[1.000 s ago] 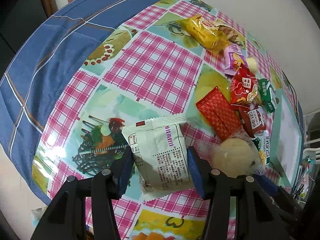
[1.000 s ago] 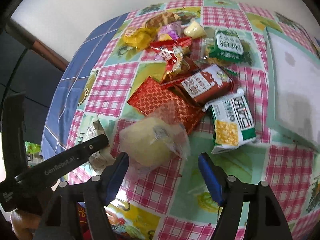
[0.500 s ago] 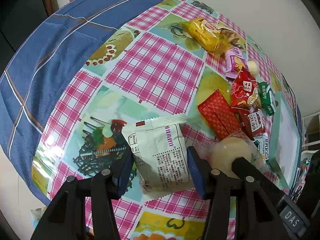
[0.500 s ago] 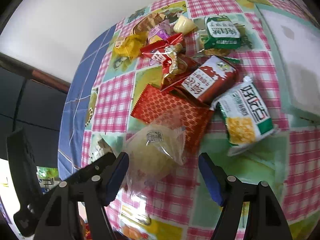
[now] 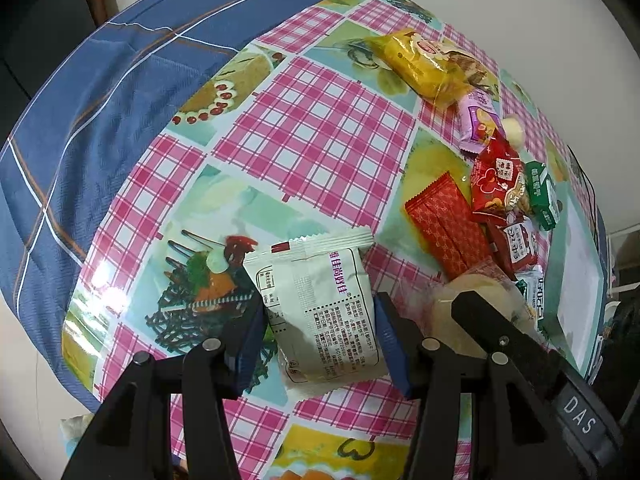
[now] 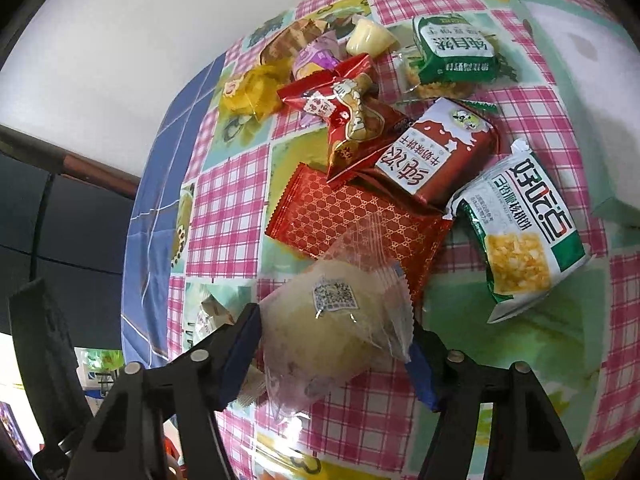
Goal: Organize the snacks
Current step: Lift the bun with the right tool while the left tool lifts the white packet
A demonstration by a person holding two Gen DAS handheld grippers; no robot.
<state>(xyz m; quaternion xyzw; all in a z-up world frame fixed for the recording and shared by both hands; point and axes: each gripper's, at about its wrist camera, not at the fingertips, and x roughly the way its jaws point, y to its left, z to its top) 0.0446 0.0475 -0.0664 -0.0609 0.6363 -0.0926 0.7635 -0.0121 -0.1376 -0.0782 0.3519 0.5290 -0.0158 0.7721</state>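
Left wrist view: left hand-held gripper (image 5: 320, 340) narrow, blue pads clamped on both sides of a white snack packet (image 5: 320, 308) printed with purple and black text, held just above the table (image 5: 320, 140) with its pink plaid and food-picture cloth. Right hand-held gripper's black finger (image 5: 500, 332) crosses in from the right over a pale bun in a clear bag (image 5: 472, 300). Red patterned packet (image 5: 448, 224), yellow packet (image 5: 420, 68) and purple packet (image 5: 478, 124) lie farther off.

Right wrist view: right hand-held gripper (image 6: 336, 356) jaws closing, clear-bagged bun (image 6: 332, 320) between them, left pad touching the bag, right pad at the bag's edge. Bun overlaps red patterned packet (image 6: 340, 216). Green-white corn snack packet (image 6: 524, 236) to the right, brown-red milk biscuit packet (image 6: 436, 156) behind, teal box (image 6: 580, 60) at far right
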